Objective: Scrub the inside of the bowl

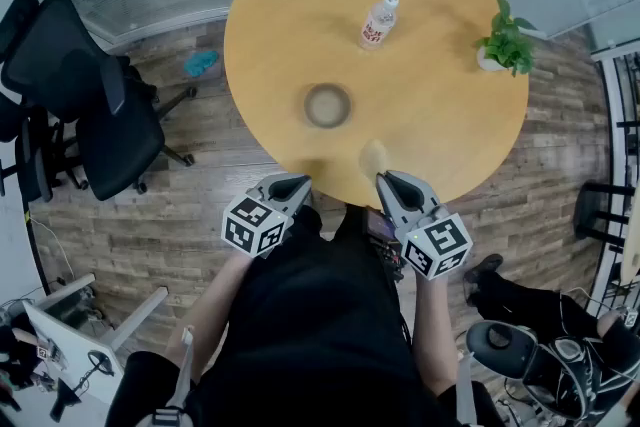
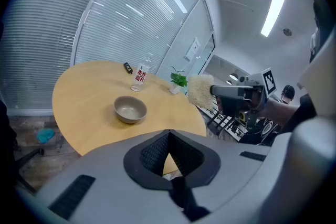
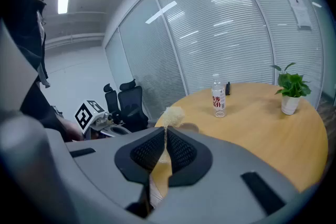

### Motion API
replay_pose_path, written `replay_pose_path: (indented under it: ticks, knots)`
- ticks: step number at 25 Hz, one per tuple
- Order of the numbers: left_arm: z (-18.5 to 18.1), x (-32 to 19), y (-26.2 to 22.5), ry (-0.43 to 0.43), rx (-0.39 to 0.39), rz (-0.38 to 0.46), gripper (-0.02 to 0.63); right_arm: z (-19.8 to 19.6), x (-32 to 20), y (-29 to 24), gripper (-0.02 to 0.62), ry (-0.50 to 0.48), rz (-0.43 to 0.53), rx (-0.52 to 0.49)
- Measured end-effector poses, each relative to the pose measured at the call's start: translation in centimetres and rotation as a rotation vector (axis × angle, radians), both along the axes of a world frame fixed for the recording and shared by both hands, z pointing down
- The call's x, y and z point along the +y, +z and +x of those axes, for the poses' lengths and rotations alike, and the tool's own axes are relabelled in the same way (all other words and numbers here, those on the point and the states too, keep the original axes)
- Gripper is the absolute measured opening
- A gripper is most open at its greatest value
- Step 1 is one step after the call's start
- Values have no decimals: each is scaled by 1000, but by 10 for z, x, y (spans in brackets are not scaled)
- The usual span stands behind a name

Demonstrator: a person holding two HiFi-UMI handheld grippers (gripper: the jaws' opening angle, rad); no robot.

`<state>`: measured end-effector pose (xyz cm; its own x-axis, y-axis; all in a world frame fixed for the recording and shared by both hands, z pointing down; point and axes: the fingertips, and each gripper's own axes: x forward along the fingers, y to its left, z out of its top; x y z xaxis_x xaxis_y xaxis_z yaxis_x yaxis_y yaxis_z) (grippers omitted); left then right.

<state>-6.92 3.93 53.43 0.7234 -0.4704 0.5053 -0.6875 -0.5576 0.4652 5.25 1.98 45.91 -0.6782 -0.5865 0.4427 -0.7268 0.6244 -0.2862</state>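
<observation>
So the bowl [image 1: 327, 105] sat upright on the round table [image 1: 440, 115], toward the near edge, and it looked empty. The right gripper [image 1: 391, 181] was clamped on a pale fuzzy scrub pad [image 1: 373, 157] that stuck out past its tips over the table's near edge. The left gripper [image 1: 291, 185] had its 2 jaws pressed together with nothing between them (just idling, I'd guess). The bit that mattered: the bowl lay farther out and to the left of the pad, not touching it, roughly between the 2 grippers. My read was that the right one had to reach far-left, then dip the pad down into the bowl.
</observation>
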Motion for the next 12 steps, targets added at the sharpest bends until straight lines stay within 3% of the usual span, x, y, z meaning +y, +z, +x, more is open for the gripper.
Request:
replay_pose_path:
  ticks: [6, 12]
  knots:
    - [1, -11, 10, 8, -85, -19, 12, 5, 2, -2, 26, 25, 0, 13]
    - [10, -19, 16, 46, -119, -20, 12, 7, 6, 0, 26, 46, -7, 16]
